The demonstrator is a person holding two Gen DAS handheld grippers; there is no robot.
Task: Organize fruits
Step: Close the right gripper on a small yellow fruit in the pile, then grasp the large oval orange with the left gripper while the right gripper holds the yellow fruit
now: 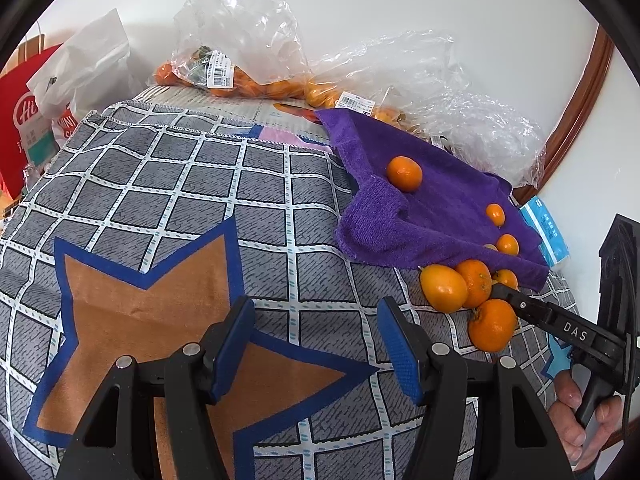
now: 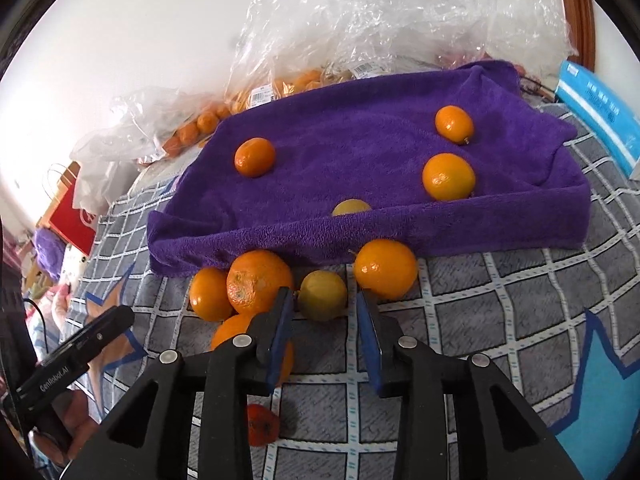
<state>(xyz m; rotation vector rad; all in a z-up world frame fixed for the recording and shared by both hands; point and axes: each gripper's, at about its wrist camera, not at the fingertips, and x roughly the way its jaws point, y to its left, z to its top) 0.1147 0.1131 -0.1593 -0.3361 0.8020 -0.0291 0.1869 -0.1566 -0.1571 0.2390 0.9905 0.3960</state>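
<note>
Left tool (image 1: pixel 316 344): half wide, empty, resting over the checked cloth (image 1: pixel 168 184), well apart from the fruit.

Left of the right tool (image 2: pixel 324 320): a bunch of oranges (image 2: pixel 258 280) on the cloth, touching each other. One orange sits partly under the left pad.

Right tool: narrow gap, nothing squeezed, pads not pressing on anything. Just ahead of the tips, a small yellow-green fruit (image 2: pixel 322 296), close to the left pad. Just right of the tips, a round orange (image 2: pixel 386 268).

Beyond the tips: a purple towel (image 2: pixel 360 148) with more oranges on top, one (image 2: pixel 255 157) far left, two at the right.

Best way, most likely: open a bit wider, line the yellow-green fruit up between both pads, go down gently, squeeze softly. Mind the neighbours: easy to bump and make roll.
</note>
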